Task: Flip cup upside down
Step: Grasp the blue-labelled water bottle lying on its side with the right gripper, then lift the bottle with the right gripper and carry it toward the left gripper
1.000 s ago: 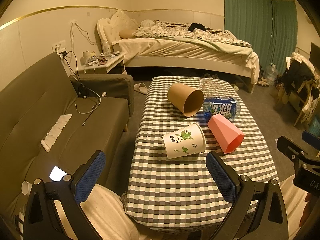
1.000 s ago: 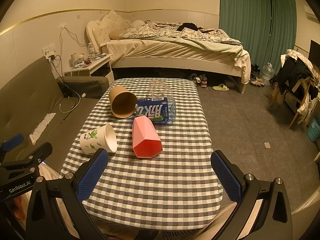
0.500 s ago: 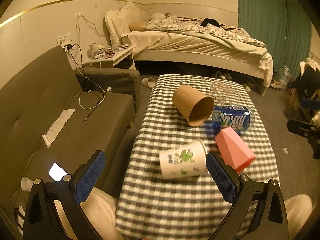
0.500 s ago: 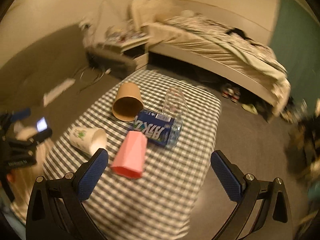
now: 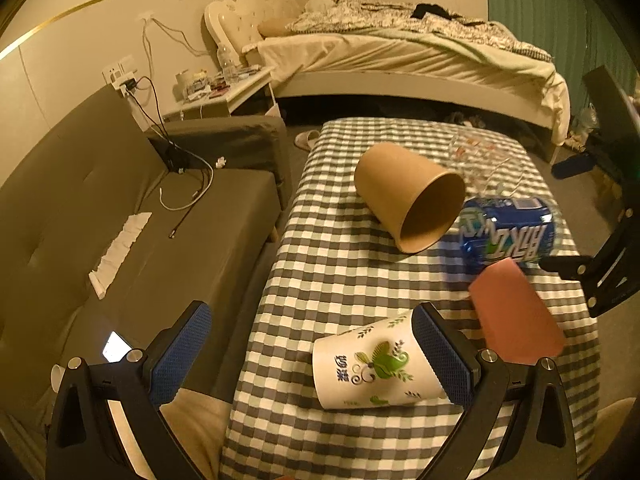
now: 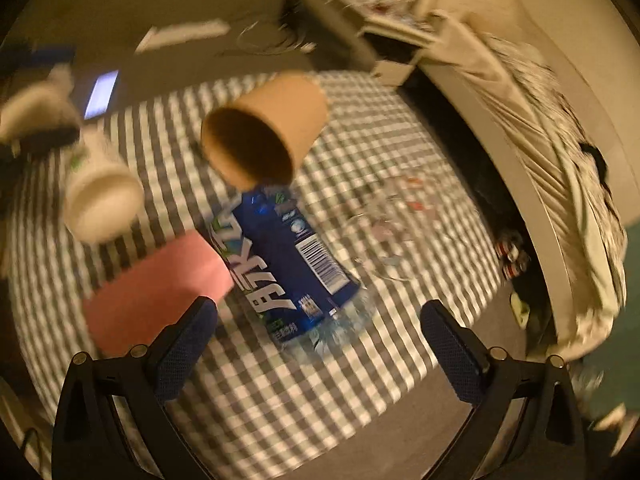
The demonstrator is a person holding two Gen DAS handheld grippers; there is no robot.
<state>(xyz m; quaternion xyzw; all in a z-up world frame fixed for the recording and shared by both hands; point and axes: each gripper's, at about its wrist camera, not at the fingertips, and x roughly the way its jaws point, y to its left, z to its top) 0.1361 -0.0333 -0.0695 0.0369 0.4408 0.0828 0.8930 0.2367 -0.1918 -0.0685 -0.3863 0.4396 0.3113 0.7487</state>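
Three cups lie on their sides on the checked table (image 5: 332, 264). A white paper cup with a green print (image 5: 372, 364) lies just in front of my open left gripper (image 5: 312, 348), by its right finger. A brown paper cup (image 5: 408, 196) lies further back. A pink cup (image 5: 516, 316) lies at the right. In the right wrist view, my open right gripper (image 6: 316, 340) hovers above the table, with the pink cup (image 6: 156, 296) by its left finger, the brown cup (image 6: 264, 132) and white cup (image 6: 100, 196) beyond. That view is blurred.
A blue-labelled plastic bottle (image 5: 508, 232) lies between the brown and pink cups; it also shows in the right wrist view (image 6: 288, 264). A clear glass (image 5: 480, 156) lies behind it. A grey sofa (image 5: 120, 216) stands left of the table, a bed (image 5: 400, 52) beyond.
My left gripper has moved forward and down toward the white cup. My right gripper has swung round over the table's right side, closer to the bottle and pink cup. Both stay open.
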